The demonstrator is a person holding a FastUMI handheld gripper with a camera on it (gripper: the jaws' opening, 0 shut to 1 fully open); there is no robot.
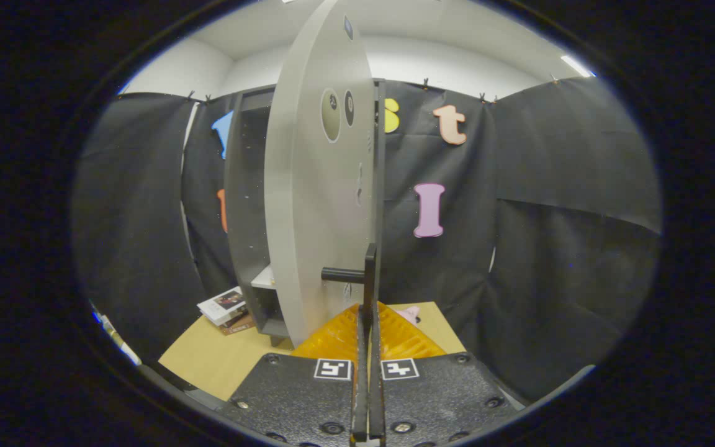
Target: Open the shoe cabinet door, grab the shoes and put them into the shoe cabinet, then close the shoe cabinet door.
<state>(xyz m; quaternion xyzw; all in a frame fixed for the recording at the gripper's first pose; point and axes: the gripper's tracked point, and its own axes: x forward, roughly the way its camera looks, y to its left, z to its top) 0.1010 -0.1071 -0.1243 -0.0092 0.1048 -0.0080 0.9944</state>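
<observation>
Shoe cabinet door (314, 205), centre frame, swung out edge-on toward the camera, exposing the grey shoe cabinet (247, 205) interior at its left. Its dark bar handle (367, 273) sits pinched between the jaws of the gripper (368, 323), drawn narrow, apparently to swing the door. Booklets (226, 305) lie on the bench (208, 360), lower left

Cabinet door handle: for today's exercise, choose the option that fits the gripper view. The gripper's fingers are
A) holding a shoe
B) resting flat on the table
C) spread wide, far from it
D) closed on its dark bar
D: the fingers press together on the dark handle of the swung-out cabinet door.
</observation>
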